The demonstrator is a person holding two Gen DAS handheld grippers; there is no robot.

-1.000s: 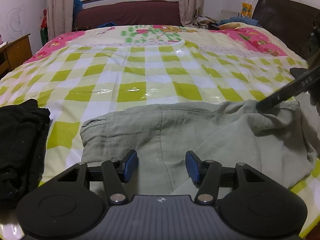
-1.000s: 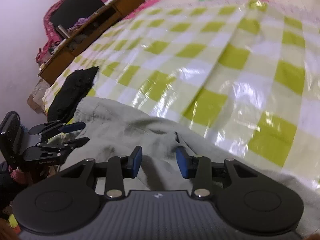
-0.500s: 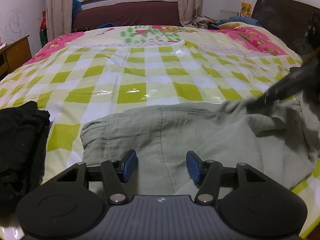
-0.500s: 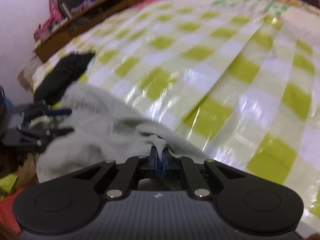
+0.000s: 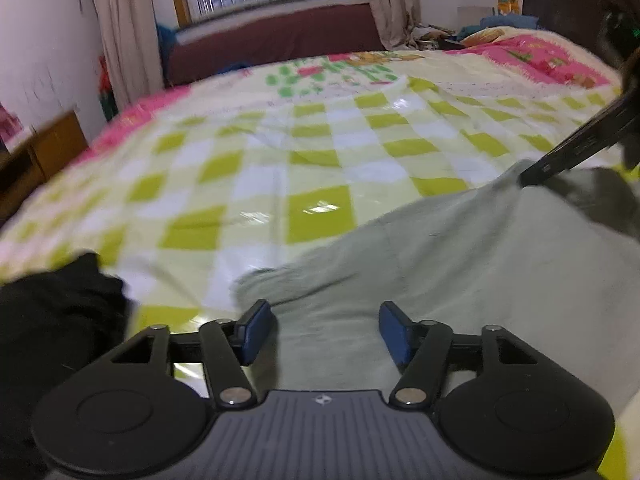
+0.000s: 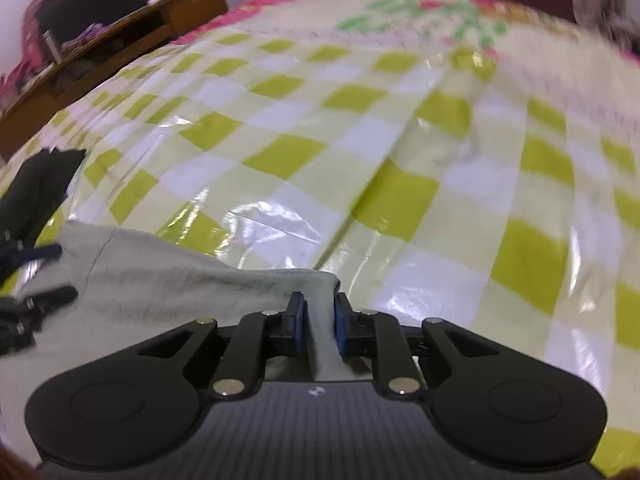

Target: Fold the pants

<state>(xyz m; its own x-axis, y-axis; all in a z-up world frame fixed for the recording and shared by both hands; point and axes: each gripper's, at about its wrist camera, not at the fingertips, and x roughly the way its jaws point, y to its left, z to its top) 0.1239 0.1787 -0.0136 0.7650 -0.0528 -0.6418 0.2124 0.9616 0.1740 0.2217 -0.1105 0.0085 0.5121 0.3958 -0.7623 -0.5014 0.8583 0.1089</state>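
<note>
Grey-green pants [image 5: 460,264] lie on a bed with a green and white checked cover [image 5: 320,152]. My left gripper [image 5: 326,330] is open just above the pants' left end, with cloth between its blue pads. My right gripper [image 6: 318,322] is shut on a fold of the pants [image 6: 180,284] and holds that edge raised off the cover. In the left wrist view the right gripper's finger [image 5: 576,152] pinches the cloth at the far right. In the right wrist view the left gripper [image 6: 36,276] shows at the left edge.
A black garment [image 5: 56,320] lies on the bed left of the pants; it also shows in the right wrist view [image 6: 36,188]. A wooden side table [image 6: 120,48] stands beyond the bed's left side. A dark headboard [image 5: 568,0] and a window are at the far end.
My right gripper closed on the pants' edge and lifted it up and away, pulling the cloth taut. My left gripper stayed open and shifted slightly, tilting the view.
</note>
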